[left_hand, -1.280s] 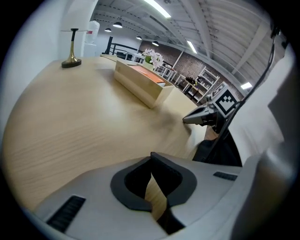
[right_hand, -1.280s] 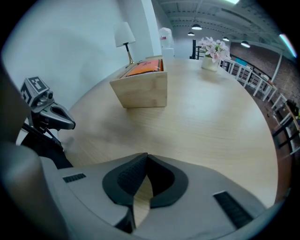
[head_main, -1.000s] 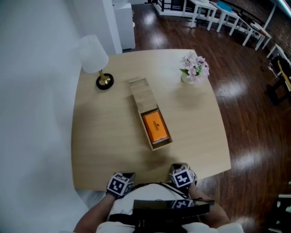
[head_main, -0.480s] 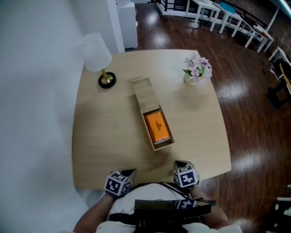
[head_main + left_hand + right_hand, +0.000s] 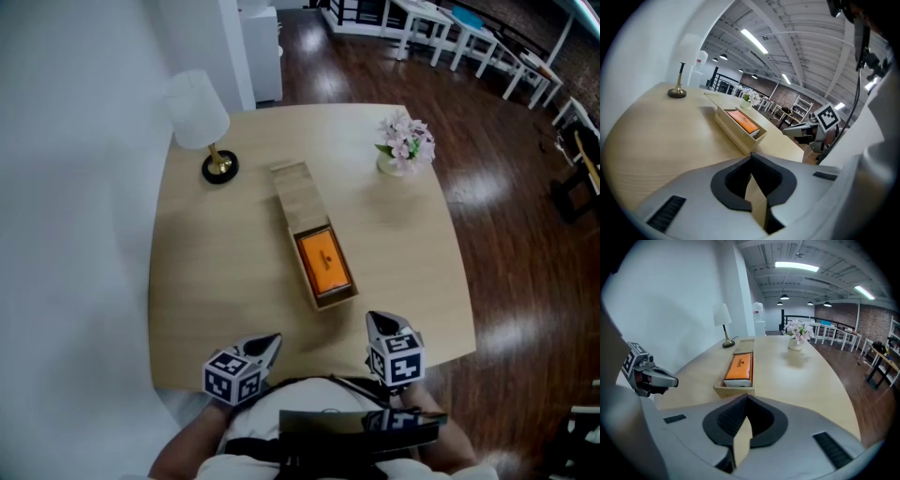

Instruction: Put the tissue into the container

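Note:
A long wooden container (image 5: 298, 274) lies in the middle of the round table, its far half covered by a wooden lid (image 5: 293, 194). An orange tissue pack (image 5: 322, 262) lies in the uncovered near half. My left gripper (image 5: 272, 340) hovers at the table's near edge, left of the box, shut and holding nothing. The right gripper (image 5: 375, 320) is level with it on the right, shut and bare too. In the left gripper view the shut tips (image 5: 751, 157) aim toward the box (image 5: 732, 134). In the right gripper view the tips (image 5: 746, 398) point at the box's near end (image 5: 734, 391).
A white-shaded lamp (image 5: 199, 114) stands at the far left of the table. A vase of pink flowers (image 5: 403, 142) stands at the far right. Dark wooden floor surrounds the table, with white tables (image 5: 441, 23) farther back. A white wall runs along the left.
Both grippers have shifted a little apart at the near edge, and their jaws now reach farther over the table. The box and tissue pack have not moved.

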`<state>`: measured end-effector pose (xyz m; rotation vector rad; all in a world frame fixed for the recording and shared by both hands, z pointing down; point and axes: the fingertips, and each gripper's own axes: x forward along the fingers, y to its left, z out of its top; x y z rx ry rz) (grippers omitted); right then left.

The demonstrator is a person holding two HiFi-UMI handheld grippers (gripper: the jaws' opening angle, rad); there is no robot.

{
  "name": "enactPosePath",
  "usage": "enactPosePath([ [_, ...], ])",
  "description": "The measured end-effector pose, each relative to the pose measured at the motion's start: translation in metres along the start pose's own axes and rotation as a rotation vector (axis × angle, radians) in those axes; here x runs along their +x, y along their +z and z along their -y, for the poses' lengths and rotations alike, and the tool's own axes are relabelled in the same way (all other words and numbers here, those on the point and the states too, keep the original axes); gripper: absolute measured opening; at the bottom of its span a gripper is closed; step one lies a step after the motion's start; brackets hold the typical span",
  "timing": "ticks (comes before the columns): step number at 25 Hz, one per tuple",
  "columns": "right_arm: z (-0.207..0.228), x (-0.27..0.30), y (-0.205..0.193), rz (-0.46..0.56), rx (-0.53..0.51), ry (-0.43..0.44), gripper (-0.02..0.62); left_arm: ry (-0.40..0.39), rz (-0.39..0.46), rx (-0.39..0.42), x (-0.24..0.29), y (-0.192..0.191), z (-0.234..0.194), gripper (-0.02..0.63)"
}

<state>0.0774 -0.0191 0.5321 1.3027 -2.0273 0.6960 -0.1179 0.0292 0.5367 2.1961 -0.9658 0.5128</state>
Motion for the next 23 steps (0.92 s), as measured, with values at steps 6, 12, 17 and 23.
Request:
enactPosePath([
  [6,-0.004,0.002,-0.002,-0.017,-0.027,0.004,0.000,-0.006,-0.017,-0.005,0.002,-0.003,0.002,0.000],
  [12,-0.005,0.003,-0.005,-0.033,-0.043,0.005,0.000,-0.004,-0.029,-0.013,0.002,-0.009,0.001,0.000],
  [17,-0.006,0.005,-0.011,-0.049,-0.055,0.005,0.000,-0.002,-0.049,-0.017,0.003,-0.015,0.001,0.000],
  [23,-0.011,0.007,-0.023,-0.079,-0.065,0.014,0.000,0.010,-0.077,-0.036,-0.001,-0.027,0.000,0.000],
])
